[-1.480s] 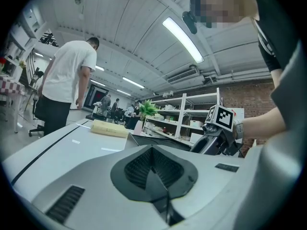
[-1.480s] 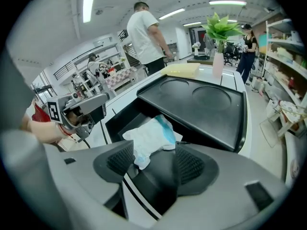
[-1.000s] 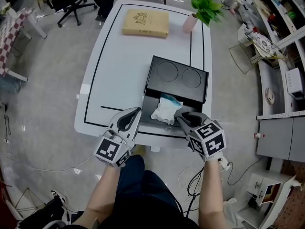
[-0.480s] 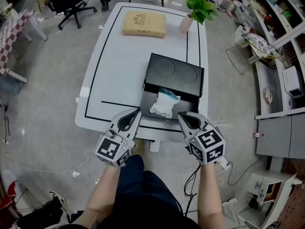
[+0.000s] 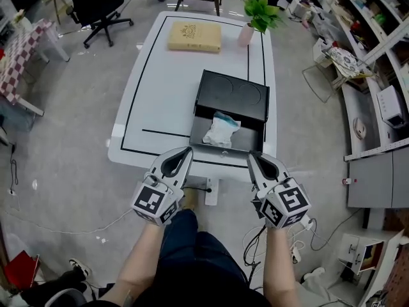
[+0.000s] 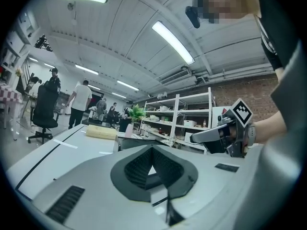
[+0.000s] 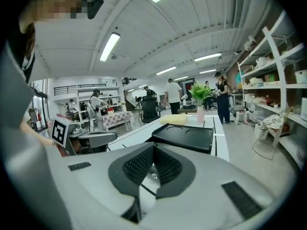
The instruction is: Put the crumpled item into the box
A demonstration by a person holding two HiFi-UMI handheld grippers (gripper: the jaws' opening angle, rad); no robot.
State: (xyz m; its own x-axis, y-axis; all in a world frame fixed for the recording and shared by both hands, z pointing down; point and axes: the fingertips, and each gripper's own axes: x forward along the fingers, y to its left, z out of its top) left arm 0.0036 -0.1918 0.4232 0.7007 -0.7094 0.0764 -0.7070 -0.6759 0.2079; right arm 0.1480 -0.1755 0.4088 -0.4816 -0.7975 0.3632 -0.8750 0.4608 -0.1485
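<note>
The crumpled item (image 5: 222,130), white with a touch of blue, lies inside the open front part of the black box (image 5: 211,94), touching no gripper. The box top bears two pressed circles and no print that can be read. The box stands on a white counter (image 5: 160,101) edged with a black line.

Nearer the person than the box, off the counter's edge, both tools hang in the air. The left hand-held gripper (image 5: 185,152) is to the box's near left, its jaws clenched together with nothing between them. The right hand-held gripper (image 5: 251,157) is to the box's near right, also clenched and empty. Each carries a cube with black-and-white square markers, no letters.

Beyond the box, at the counter's far end, lies a tan book (image 5: 195,36). Its cover has an ornate emblem too small to read. A plant in a pink vase (image 5: 246,34) stands just right of it.
</note>
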